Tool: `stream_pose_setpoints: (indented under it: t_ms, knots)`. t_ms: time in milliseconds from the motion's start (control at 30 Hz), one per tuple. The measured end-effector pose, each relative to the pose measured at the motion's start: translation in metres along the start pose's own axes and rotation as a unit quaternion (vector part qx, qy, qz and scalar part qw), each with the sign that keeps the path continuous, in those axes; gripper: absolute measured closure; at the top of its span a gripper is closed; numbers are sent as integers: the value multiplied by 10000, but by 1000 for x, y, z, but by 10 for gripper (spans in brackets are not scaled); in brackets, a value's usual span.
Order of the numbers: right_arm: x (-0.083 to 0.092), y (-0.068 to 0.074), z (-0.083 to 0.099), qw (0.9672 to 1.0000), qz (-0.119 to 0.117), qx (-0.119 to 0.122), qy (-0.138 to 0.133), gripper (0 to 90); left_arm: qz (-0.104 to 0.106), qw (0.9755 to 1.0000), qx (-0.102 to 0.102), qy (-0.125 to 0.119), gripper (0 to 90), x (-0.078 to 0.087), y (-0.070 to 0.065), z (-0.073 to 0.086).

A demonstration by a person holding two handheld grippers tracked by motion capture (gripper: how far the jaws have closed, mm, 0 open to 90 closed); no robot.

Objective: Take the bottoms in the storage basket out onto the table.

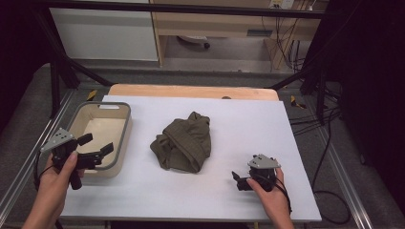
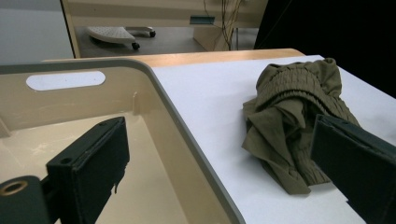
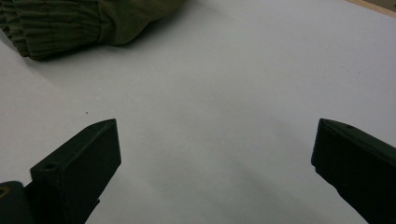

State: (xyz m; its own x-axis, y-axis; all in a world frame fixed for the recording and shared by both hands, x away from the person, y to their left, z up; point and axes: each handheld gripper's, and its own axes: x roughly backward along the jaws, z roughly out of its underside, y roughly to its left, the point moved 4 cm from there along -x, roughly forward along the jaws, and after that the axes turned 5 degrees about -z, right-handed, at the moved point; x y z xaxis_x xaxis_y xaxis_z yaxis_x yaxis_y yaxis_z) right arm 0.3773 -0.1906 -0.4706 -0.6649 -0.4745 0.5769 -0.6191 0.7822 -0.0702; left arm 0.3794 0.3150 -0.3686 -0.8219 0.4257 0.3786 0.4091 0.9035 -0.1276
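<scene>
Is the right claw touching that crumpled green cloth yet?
Apart. In the high view, bare white table separates the right claw from the olive cloth; the right gripper view shows open jaws with nothing between them.

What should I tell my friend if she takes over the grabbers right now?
Left gripper: open, holding nothing, over the near rim of the beige bin.
Right gripper: open, holding nothing, low over the white table, near the right front.
Olive garment: crumpled in the middle of the table, touched by neither gripper.
Done: nothing visible yet; nothing shows inside the bin.
Left: probably grasp the garment and handle it, perhaps into the bin.
</scene>
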Motion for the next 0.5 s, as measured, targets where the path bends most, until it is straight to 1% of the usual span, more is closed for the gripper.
stream_pose_setpoints:
  t_ms: [133, 300, 500]
  knots:
    - [0, 0, 0, 10000, 7, -8, 3, 20, 0, 10000, -14, 52, 44, -1, -2, 5]
    - [-1, 0, 0, 10000, 18, 27, 15, 20, -14, 9999, -107, 127, 44, -2, -5, 11]
    - [0, 0, 0, 10000, 11, 18, 8, 20, 34, 9997, -166, 195, 45, -5, -9, 17]
